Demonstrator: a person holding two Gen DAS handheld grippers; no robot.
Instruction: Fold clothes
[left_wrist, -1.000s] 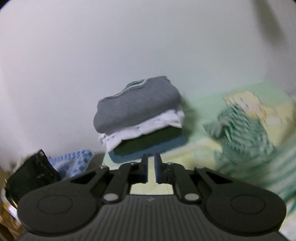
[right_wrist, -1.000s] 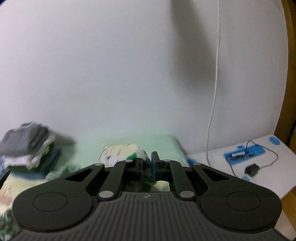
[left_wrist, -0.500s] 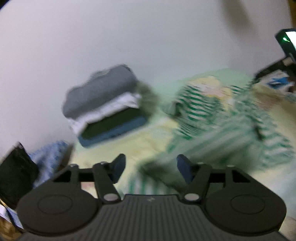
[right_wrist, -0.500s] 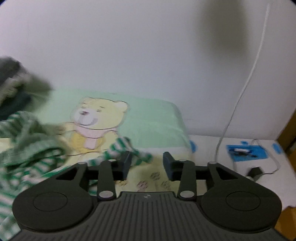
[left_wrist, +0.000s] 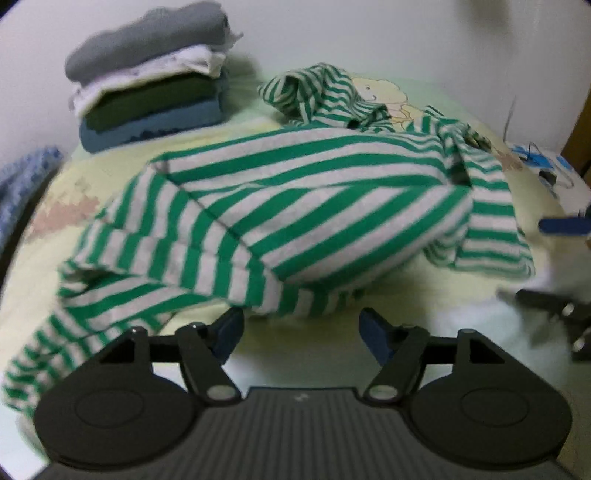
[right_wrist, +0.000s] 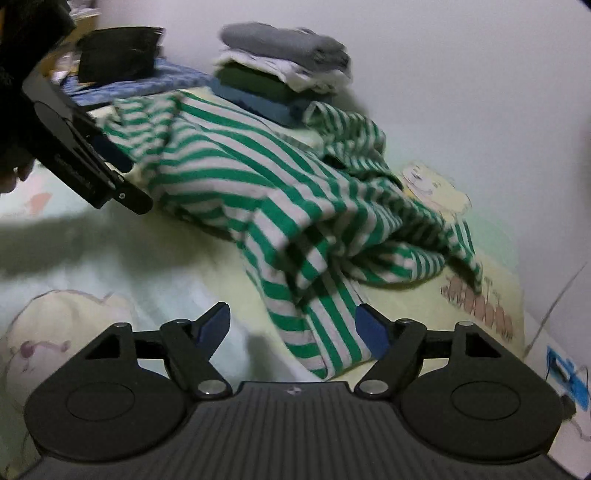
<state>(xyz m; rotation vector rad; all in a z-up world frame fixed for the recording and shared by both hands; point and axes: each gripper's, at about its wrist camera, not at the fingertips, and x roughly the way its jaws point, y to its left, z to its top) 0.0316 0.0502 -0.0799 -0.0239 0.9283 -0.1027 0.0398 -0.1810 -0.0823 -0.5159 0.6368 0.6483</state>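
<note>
A green-and-white striped garment (left_wrist: 295, 206) lies crumpled on the pale yellow-green bedsheet (left_wrist: 332, 350). It also shows in the right wrist view (right_wrist: 280, 206). My left gripper (left_wrist: 301, 334) is open and empty, just in front of the garment's near edge. My right gripper (right_wrist: 291, 328) is open, with a striped sleeve end (right_wrist: 325, 339) lying between its fingers, not gripped. The left gripper also shows in the right wrist view (right_wrist: 110, 155) at the garment's far left side. One blue fingertip (left_wrist: 561, 225) of the right gripper shows at the left wrist view's right edge.
A stack of folded clothes (left_wrist: 147, 81), grey on top, stands at the back by the white wall; it shows in the right wrist view too (right_wrist: 284, 74). A blue patterned cloth (right_wrist: 147, 83) and a black item (right_wrist: 118, 53) lie beyond. A bedside surface with blue device and cables (right_wrist: 565, 373) is at right.
Both grippers have opened and dropped from facing the wall to low over the bed. The striped garment, earlier bunched at the back, now lies spread in front of them.
</note>
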